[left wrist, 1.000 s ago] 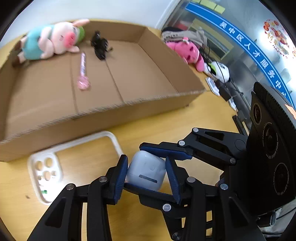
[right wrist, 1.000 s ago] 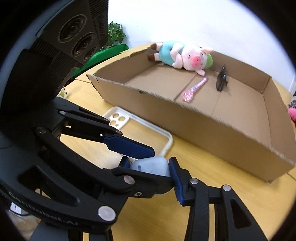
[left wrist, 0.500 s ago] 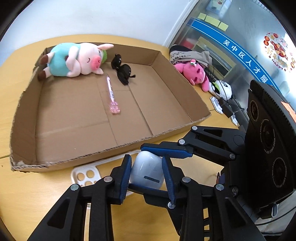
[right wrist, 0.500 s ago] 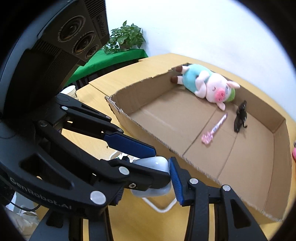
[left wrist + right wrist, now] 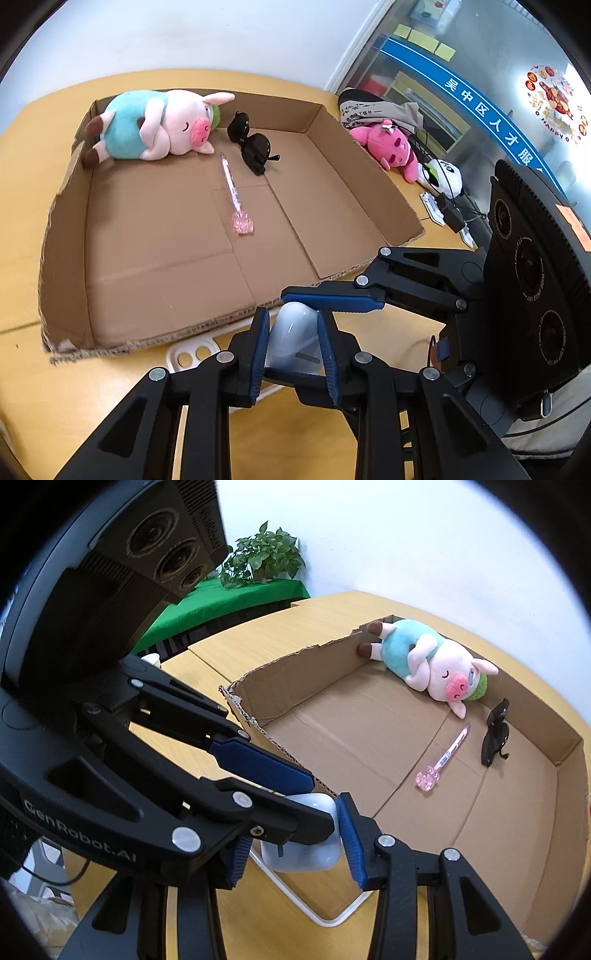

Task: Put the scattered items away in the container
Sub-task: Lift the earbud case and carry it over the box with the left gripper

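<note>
A white earbud case (image 5: pixel 295 332) hangs just above the table in front of the cardboard box (image 5: pixel 66 295). My left gripper (image 5: pixel 293 326) has its blue pads pressed on the case's two sides, and its jaws are closing. My right gripper (image 5: pixel 295 834) grips the same case (image 5: pixel 306 849) crosswise; one of its fingers (image 5: pixel 332 297) lies over the top of the case. Inside the box (image 5: pixel 295 672) lie a pig plush (image 5: pixel 159 123), black sunglasses (image 5: pixel 253 146) and a pink pen (image 5: pixel 232 192). A white phone case (image 5: pixel 192 350) lies on the table under the grippers.
A pink plush (image 5: pixel 391 147), a black-and-white plush (image 5: pixel 443 177), clothing and cables lie on the table right of the box. A potted plant (image 5: pixel 262 557) stands on a green-covered table behind. The near half of the box floor is bare.
Both grippers have risen with the earbud case and moved toward the box's near wall. The left jaws have narrowed on the case, which now shows a slimmer side.
</note>
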The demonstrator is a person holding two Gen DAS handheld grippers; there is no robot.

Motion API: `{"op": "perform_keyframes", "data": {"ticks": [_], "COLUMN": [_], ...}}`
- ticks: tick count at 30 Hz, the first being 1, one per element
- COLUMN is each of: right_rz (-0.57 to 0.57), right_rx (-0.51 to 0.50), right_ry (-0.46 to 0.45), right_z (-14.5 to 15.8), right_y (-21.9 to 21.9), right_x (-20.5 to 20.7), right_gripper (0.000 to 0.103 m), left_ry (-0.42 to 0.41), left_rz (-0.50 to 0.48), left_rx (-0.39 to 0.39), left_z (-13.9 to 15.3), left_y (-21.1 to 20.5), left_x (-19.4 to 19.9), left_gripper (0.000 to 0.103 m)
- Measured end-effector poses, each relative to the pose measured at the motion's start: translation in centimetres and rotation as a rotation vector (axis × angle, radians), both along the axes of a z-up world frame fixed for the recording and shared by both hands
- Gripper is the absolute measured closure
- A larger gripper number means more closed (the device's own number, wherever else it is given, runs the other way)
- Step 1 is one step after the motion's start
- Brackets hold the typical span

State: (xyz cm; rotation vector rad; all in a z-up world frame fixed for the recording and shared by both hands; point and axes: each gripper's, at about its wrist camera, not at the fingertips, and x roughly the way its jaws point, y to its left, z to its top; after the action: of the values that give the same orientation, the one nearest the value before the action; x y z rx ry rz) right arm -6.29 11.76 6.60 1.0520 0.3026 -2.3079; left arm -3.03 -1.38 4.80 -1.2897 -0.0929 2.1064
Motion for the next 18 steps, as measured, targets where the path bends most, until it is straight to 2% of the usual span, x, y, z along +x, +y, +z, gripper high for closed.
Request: {"op": "perform_keyframes", "data": {"ticks": [4,8,18], "right_rz": [-0.006,-0.018,-0.01], "right_rx": [-0.013,-0.008,0.019], "right_ry": [0.013,0.044,0.078], "right_z": [0.9,2.2,4.3], "right_y": [0.4,0.8,0.5], "right_x": [-0.9,-1.9,-5.9], "right_gripper": [0.061,0.061,0.061], "left_ry": [0.031,0.05,0.092], "left_rz": [-0.023,-0.036,-0.014], "left_rx": [-0.019,-0.007,-0.013], "left_z": [1.3,2.7,4.3], "left_y": [0.4,0.4,-0.3], "left_x": [-0.9,-2.4,-6.3], "left_gripper": [0.076,0.076,0.076]}}
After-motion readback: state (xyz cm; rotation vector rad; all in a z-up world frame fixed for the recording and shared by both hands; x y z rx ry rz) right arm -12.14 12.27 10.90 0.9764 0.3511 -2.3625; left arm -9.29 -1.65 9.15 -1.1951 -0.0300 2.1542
